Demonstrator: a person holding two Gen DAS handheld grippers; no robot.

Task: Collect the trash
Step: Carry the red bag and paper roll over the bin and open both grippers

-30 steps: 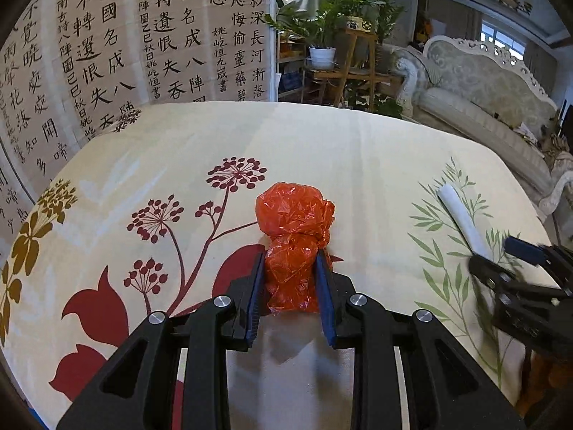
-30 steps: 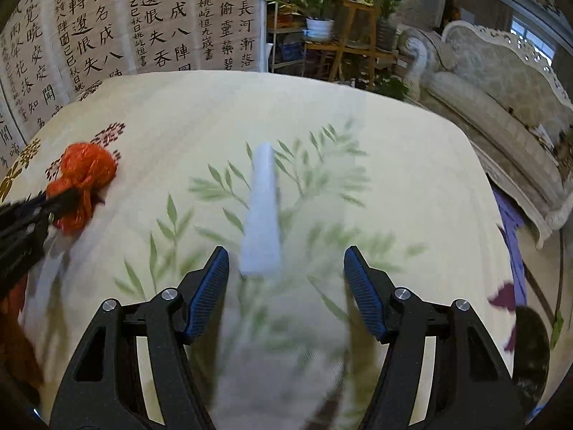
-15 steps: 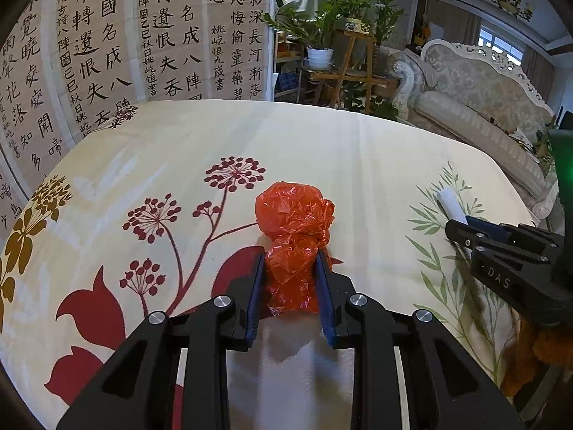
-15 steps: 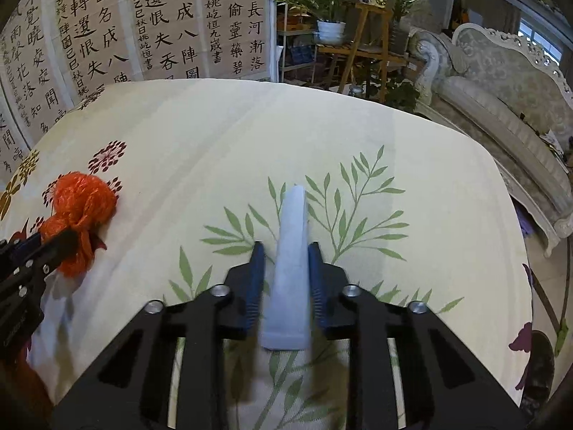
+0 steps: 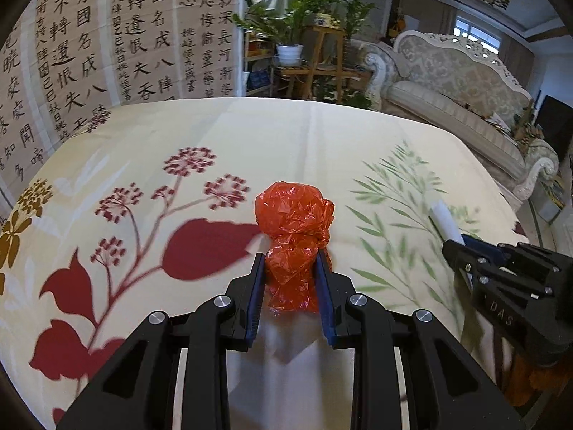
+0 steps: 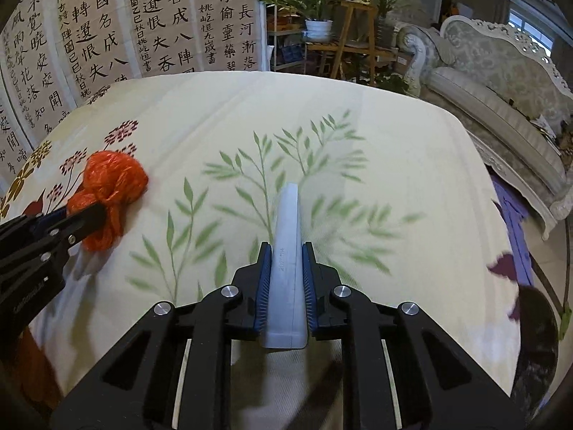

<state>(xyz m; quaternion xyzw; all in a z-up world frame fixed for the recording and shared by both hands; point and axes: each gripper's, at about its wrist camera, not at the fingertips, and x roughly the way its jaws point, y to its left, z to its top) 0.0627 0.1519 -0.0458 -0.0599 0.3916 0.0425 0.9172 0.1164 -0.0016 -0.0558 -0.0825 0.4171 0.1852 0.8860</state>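
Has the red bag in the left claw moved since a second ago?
Yes. The red bag, clamped in the left claw, has shifted right across the tablecloth: it sat above the red leaf print, now right of it.

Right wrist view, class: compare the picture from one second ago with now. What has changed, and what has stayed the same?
The right gripper, open around the white tube a second ago, has shut on it. The tablecloth is motion-blurred, so the gripper is probably moving. The left gripper stays shut on the red plastic bag.
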